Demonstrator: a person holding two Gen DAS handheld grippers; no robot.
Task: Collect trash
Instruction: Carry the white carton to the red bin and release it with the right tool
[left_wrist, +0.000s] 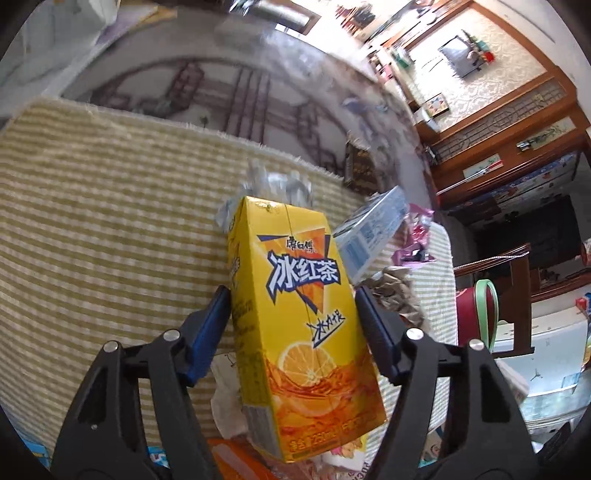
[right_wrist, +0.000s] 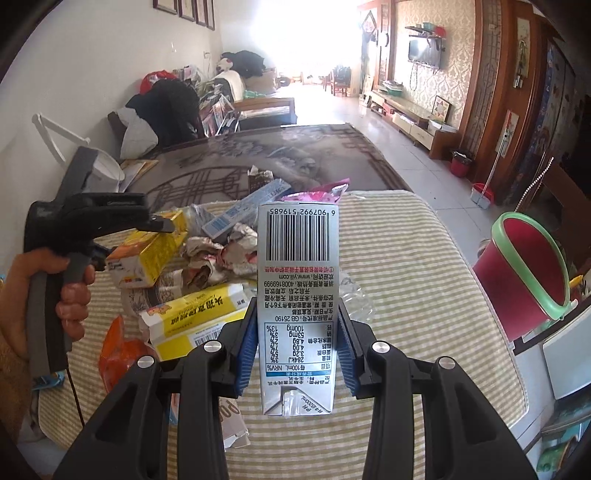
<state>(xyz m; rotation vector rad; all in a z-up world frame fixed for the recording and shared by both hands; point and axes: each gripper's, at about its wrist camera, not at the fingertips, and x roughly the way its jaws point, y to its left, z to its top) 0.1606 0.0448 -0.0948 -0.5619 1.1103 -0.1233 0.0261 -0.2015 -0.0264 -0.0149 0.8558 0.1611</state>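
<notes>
My left gripper (left_wrist: 293, 299) is shut on a yellow iced-tea carton (left_wrist: 295, 314) and holds it above the striped cloth (left_wrist: 92, 221). In the right wrist view the left gripper (right_wrist: 110, 236) shows at the left, held by a hand, with the same yellow carton (right_wrist: 147, 254) in it. My right gripper (right_wrist: 297, 328) is shut on a grey-white milk carton (right_wrist: 297, 295), barcode side up, above the cloth (right_wrist: 406, 295). A pile of trash (right_wrist: 218, 251) lies on the cloth: crumpled paper, a yellow-white box (right_wrist: 199, 321), a blue box (right_wrist: 243, 210), an orange wrapper (right_wrist: 122, 354).
A red bin with a green rim (right_wrist: 524, 273) stands off the cloth's right edge; it also shows in the left wrist view (left_wrist: 476, 310). A patterned rug (right_wrist: 277, 158) covers the floor beyond. A sofa with clothes (right_wrist: 207, 99) is at the back left.
</notes>
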